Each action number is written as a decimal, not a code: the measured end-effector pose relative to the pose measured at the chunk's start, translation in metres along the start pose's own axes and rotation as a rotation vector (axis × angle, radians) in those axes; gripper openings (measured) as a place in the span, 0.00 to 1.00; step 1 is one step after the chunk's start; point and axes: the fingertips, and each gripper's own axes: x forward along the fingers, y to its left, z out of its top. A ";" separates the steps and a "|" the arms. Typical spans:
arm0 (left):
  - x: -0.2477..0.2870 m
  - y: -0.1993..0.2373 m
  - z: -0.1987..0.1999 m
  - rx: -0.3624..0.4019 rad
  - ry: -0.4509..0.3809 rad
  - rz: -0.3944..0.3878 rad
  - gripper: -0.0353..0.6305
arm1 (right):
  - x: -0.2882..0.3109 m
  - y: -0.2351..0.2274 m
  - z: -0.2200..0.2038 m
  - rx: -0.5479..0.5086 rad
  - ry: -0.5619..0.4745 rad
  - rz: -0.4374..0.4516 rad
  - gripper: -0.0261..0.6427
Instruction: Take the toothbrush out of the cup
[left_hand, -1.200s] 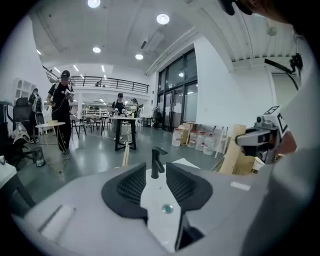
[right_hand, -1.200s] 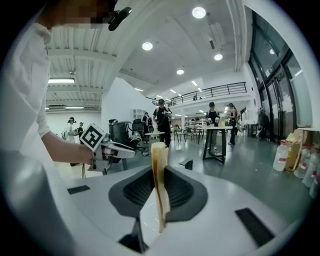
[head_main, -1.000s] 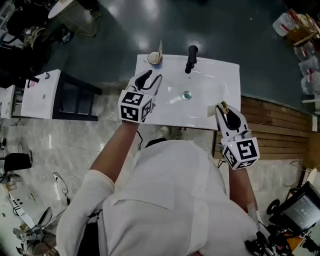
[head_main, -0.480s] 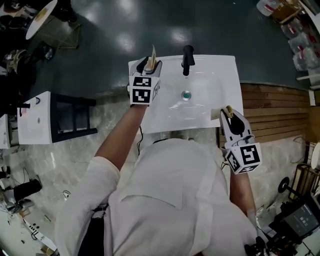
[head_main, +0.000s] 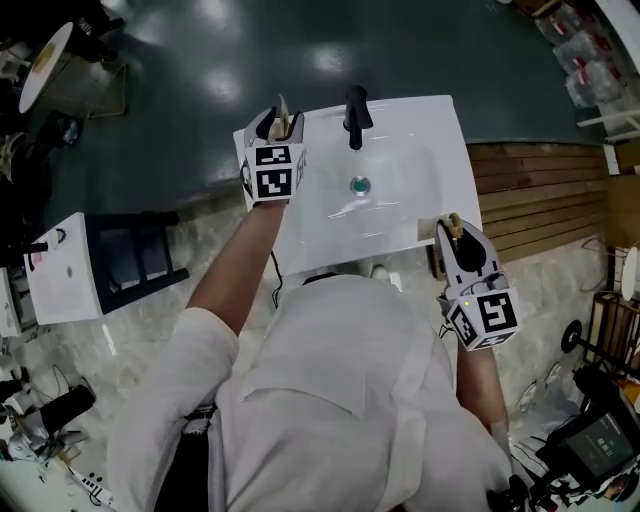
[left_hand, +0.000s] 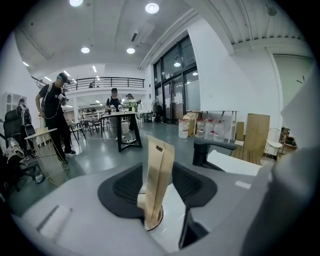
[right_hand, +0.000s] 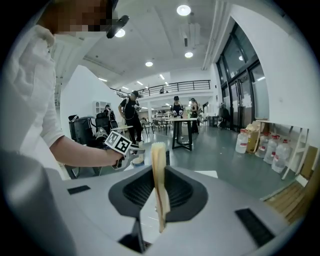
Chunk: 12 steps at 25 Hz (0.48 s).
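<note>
A tan paper-wrapped toothbrush (left_hand: 157, 175) stands upright in a small cup (left_hand: 150, 223) on the far left corner of the white sink (head_main: 400, 215). My left gripper (head_main: 278, 122) reaches around it with its jaws opening. The packet (head_main: 284, 106) rises between the pads without being pressed. In the left gripper view the gripper (left_hand: 160, 192) has one dark pad on each side of the packet. My right gripper (head_main: 455, 228) hovers at the sink's right edge, shut on a thin tan packet (right_hand: 159, 185) that stands edge-on between its pads.
A black faucet (head_main: 354, 108) stands at the back of the basin, with the drain (head_main: 359, 185) in front of it. Wooden slats (head_main: 540, 190) lie to the right and a black-framed white table (head_main: 70, 270) to the left. Several people stand far off in the hall.
My left gripper has moved from the sink's front left to the cup at the far left corner, and the packet now stands between its jaws. The right gripper has stayed at the right edge.
</note>
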 end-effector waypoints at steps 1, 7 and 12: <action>0.002 0.001 -0.001 0.002 0.001 0.003 0.32 | 0.001 -0.001 0.000 0.002 0.000 -0.004 0.13; 0.005 0.003 -0.005 0.006 0.010 0.008 0.32 | 0.004 -0.001 0.001 -0.002 0.000 -0.009 0.12; 0.003 0.005 -0.007 0.006 0.010 0.008 0.17 | 0.004 0.000 0.001 -0.005 0.007 -0.001 0.12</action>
